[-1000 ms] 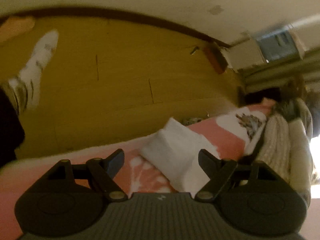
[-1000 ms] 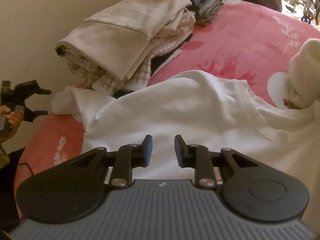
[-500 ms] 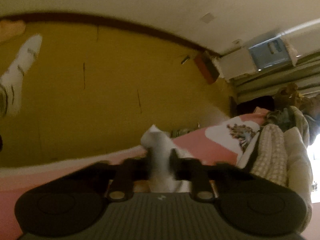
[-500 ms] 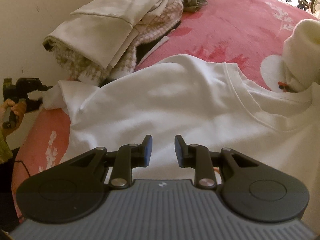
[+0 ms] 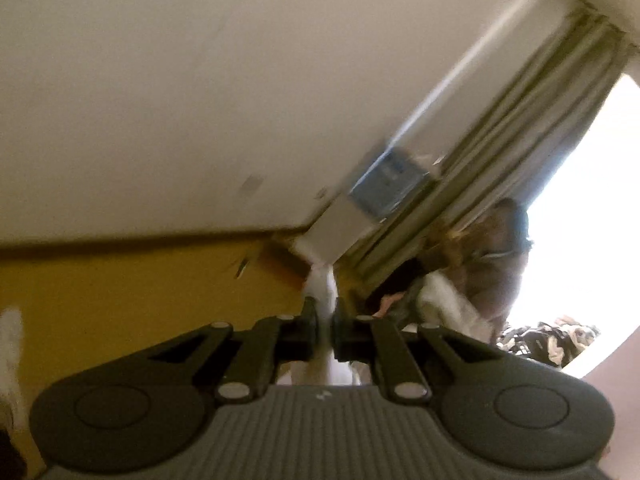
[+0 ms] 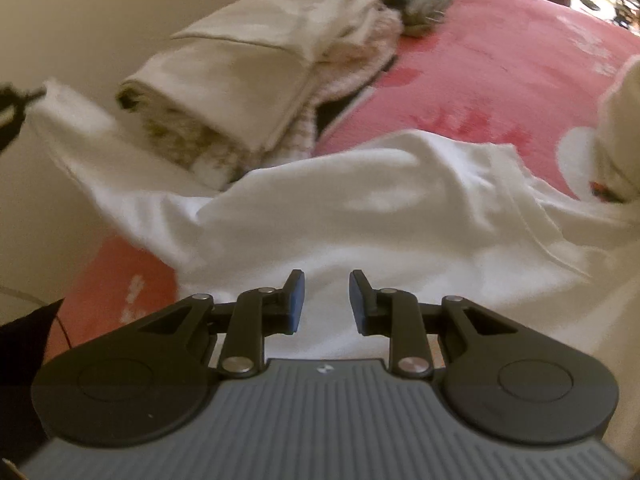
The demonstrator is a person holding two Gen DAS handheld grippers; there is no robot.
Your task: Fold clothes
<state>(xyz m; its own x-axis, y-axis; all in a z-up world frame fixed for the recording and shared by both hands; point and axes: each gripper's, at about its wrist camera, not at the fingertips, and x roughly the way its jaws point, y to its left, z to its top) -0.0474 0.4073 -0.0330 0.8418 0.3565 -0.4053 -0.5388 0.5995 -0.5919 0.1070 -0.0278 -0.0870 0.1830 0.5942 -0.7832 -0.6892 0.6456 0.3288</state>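
A white T-shirt [image 6: 380, 208] lies spread on the pink bedspread [image 6: 500, 80]. Its left sleeve [image 6: 68, 120] is pulled up and out to the left, where my left gripper [image 6: 8, 108] shows at the frame's edge. In the left wrist view that gripper [image 5: 324, 312] is shut on the white sleeve [image 5: 320, 284], which stands up between the pads. My right gripper [image 6: 326, 288] hovers over the shirt's lower body, its jaws a little apart with nothing pinched between them.
A stack of folded beige and knitted clothes [image 6: 240, 72] sits at the bed's far left beside the wall. A cream garment [image 6: 616, 128] lies at the right edge. The left wrist view takes in the yellow floor [image 5: 120, 288], curtains [image 5: 500, 152] and a bright window.
My left gripper closed on the sleeve and rose sharply with it, tilting up toward the wall and curtains. The sleeve now stretches up off the bed. The right gripper stayed put.
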